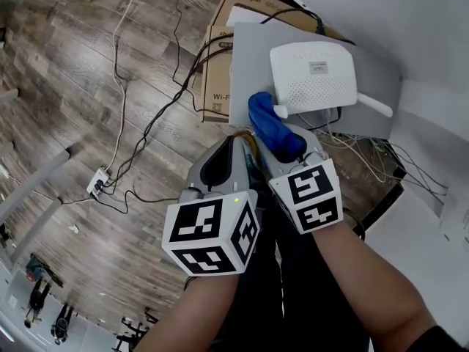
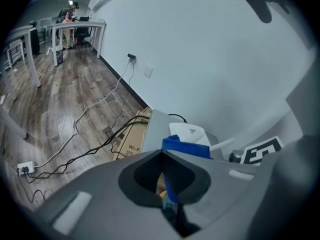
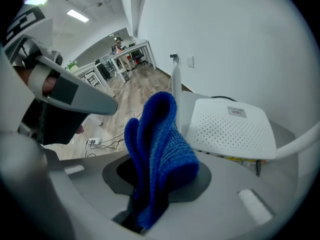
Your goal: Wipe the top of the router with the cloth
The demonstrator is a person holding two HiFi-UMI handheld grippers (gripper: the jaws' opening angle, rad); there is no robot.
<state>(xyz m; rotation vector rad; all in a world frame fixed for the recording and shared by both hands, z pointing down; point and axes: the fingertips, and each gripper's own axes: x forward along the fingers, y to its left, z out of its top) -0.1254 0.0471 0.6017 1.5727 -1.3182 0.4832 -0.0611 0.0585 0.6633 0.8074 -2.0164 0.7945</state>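
The right gripper [image 1: 294, 151] clamps the blue cloth [image 1: 272, 123] at the white router's [image 1: 311, 75] near edge, the left gripper [image 2: 161, 154] closed and empty alongside; wiping its top apparently remains undone.

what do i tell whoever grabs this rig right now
Left gripper: shut, empty, beside the right one.
Right gripper: shut on the blue cloth, which sticks up out of it.
Router: flat on the grey shelf by the wall, just ahead of the cloth.
Done: cloth gripped and held at the router's near edge.
Left: the cloth is not on the top yet; lay it there and wipe across.
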